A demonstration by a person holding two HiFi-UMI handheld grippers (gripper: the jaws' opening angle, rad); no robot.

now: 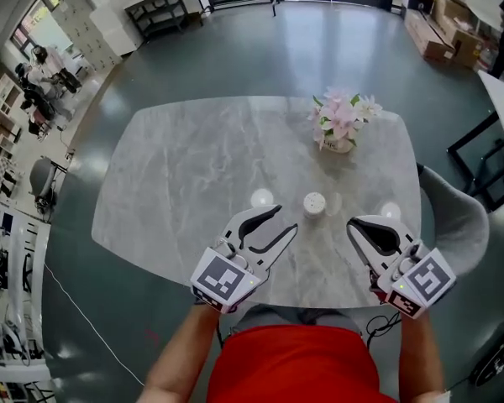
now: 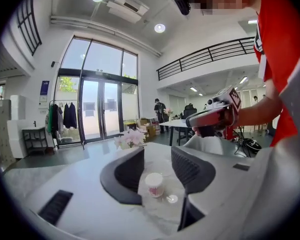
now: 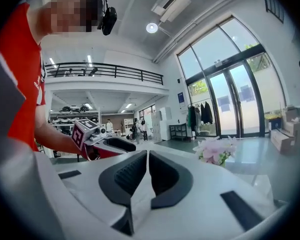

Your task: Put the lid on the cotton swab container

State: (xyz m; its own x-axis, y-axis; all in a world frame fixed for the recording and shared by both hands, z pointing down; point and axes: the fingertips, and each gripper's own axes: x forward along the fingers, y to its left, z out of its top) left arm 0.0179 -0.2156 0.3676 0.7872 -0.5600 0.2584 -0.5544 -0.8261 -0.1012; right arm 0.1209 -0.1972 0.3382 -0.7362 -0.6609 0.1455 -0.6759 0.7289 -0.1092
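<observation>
Small white cotton swab container [image 1: 314, 203] stands upright on the grey marble table [image 1: 176, 166], dead ahead of the left gripper [image 1: 286, 221], which is spread and empty. Right gripper [image 1: 353, 225] is pinched together, empty. The lid is possibly on already.

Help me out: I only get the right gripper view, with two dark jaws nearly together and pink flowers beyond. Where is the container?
Observer: In the head view the container stands upright on the table, ahead of the left gripper and the right gripper, roughly between them.
Visitor: Is the left one holding it?
Observer: No. Its jaws are apart, and the container stands beyond their tips, untouched.
Visitor: Is it closed?
Observer: Its top shows white in the left gripper view; whether it is closed I cannot tell.
</observation>
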